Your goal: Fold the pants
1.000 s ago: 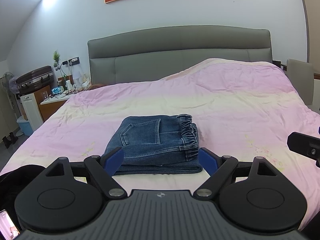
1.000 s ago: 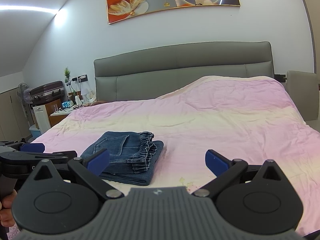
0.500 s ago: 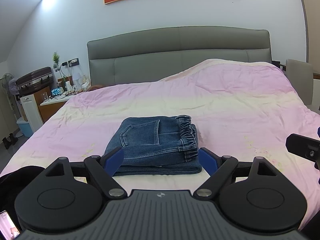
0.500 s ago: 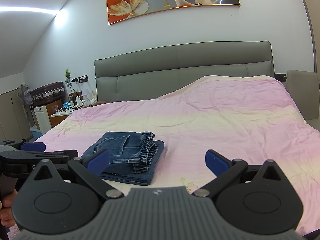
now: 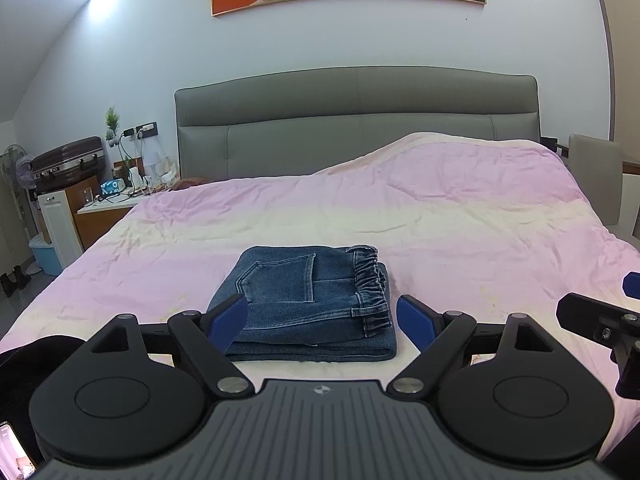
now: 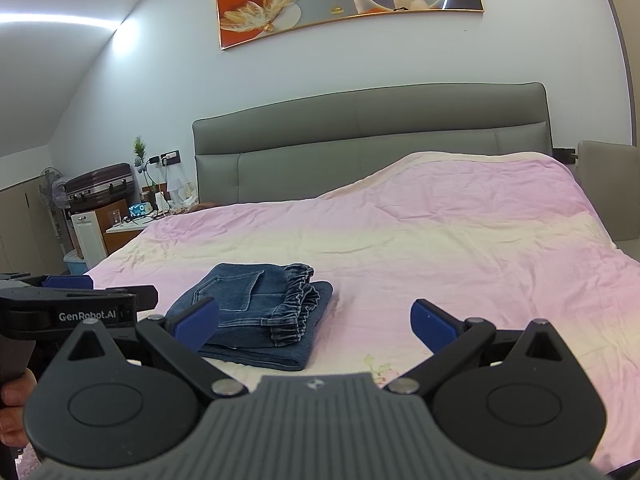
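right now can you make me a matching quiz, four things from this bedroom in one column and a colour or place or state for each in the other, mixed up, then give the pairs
Things:
1. jeans
2. headboard
3. suitcase
4. left gripper

Descriptions:
A. grey, padded, against the wall
B. open, holding nothing
C. folded into a compact stack on the pink bedspread
D. dark brown, lying on top of the furniture left of the bed

Pairs: 1-C, 2-A, 3-D, 4-B
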Tool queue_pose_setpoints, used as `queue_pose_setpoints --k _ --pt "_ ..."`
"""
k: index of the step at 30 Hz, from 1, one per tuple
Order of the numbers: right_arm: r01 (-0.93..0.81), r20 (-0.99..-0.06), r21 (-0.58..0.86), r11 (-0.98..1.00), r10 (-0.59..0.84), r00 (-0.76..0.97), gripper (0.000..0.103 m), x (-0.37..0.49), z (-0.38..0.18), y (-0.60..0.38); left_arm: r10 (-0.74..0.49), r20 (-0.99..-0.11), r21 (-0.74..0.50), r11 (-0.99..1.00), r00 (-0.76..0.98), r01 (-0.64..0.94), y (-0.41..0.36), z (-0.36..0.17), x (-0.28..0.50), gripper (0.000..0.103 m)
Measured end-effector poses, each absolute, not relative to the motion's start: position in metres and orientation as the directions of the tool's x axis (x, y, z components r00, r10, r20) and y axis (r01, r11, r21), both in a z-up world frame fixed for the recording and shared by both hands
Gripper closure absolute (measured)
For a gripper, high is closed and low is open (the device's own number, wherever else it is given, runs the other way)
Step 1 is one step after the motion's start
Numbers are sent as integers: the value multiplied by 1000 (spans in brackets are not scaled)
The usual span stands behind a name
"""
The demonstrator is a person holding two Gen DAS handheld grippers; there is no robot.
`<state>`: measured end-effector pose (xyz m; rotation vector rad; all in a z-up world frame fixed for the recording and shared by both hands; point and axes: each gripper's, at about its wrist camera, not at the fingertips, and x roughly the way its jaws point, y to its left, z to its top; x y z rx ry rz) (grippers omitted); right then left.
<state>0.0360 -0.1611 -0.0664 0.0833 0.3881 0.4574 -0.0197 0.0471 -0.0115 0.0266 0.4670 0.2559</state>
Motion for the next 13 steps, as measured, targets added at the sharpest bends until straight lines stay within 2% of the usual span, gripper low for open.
queue_pose_setpoints --k 13 --pt "-416 -347 174 893 451 823 5 34 -64 -163 243 -445 79 969 862 -233 46 -11 -20 4"
